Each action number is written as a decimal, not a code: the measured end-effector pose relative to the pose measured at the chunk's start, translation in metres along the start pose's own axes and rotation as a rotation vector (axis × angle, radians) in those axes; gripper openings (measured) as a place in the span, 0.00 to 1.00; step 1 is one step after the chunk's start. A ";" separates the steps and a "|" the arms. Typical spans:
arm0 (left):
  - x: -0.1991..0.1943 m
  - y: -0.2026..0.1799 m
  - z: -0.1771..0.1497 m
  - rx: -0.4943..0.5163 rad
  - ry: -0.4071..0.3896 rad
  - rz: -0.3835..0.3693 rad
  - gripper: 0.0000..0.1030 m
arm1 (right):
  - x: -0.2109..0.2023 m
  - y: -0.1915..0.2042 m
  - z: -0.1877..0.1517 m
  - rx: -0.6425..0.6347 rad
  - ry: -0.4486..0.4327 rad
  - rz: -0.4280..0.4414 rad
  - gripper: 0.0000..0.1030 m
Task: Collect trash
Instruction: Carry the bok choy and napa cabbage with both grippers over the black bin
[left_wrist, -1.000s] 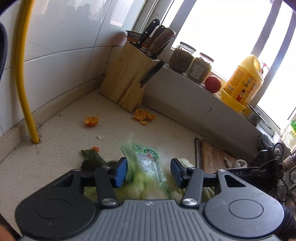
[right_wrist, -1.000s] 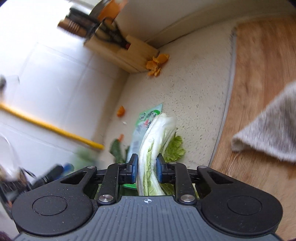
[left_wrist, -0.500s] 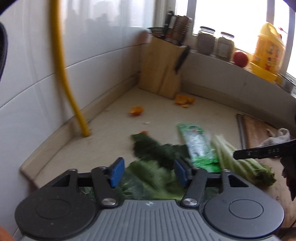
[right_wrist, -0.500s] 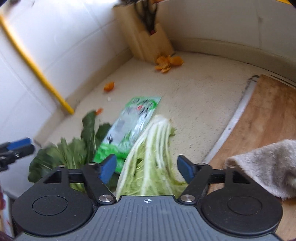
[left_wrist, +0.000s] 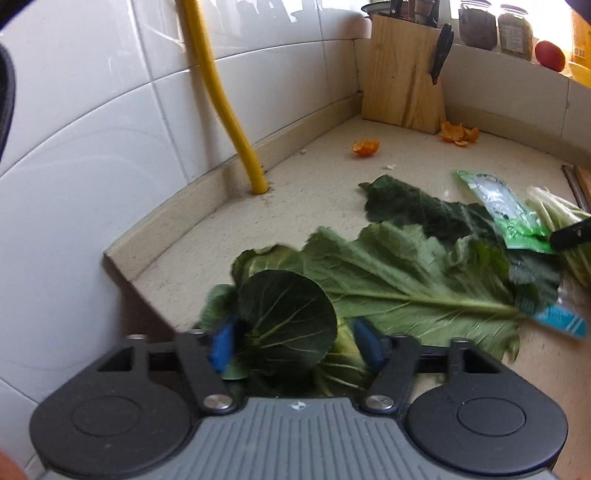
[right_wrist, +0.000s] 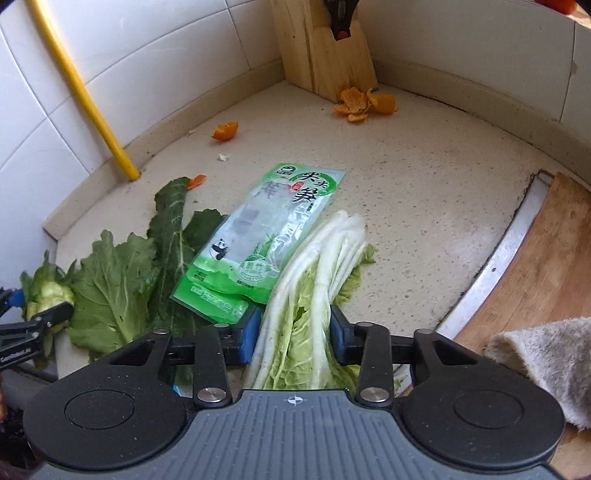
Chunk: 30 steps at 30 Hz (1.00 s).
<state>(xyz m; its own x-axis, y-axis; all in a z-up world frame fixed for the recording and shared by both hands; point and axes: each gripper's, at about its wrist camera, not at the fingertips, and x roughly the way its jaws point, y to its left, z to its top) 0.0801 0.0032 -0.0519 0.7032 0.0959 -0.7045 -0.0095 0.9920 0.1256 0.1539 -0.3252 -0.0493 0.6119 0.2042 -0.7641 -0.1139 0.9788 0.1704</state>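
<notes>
Blue pads, right hand-held gripper (right_wrist: 293, 336): spread wide, straddling the pale white-ribbed cabbage stalk (right_wrist: 310, 291), not pinching.
Stalk axis: runs straight ahead between the fingers, leafy end nearest.
Left hand-held gripper (left_wrist: 295, 345): spread around a round dark green leaf (left_wrist: 286, 314) at the bench (left_wrist: 332, 177) edge.
Nearer hand: right for the stalk.
Beside it: flat green plastic wrapper (right_wrist: 262, 243), overlapping crinkled leaves.
Farther: orange peel scraps (right_wrist: 364, 103).

Cabbage leaves (right_wrist: 295, 325) run under the right tool (right_wrist: 293, 338), stems hidden; towel (right_wrist: 543, 354) cut off at the edge.
</notes>
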 end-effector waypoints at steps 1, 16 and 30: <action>-0.002 0.005 0.001 -0.002 0.013 -0.014 0.55 | 0.000 -0.001 0.000 0.019 0.000 0.016 0.37; -0.010 0.045 0.027 -0.298 0.028 -0.148 0.23 | -0.002 -0.027 -0.005 0.207 -0.030 0.114 0.41; -0.006 0.021 -0.002 -0.281 0.035 -0.098 0.72 | 0.003 -0.014 -0.005 0.098 -0.052 0.094 0.49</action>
<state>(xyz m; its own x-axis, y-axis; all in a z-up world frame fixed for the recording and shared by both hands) 0.0747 0.0238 -0.0463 0.6856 -0.0037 -0.7279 -0.1427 0.9799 -0.1395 0.1532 -0.3387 -0.0573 0.6418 0.2913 -0.7094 -0.0975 0.9485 0.3013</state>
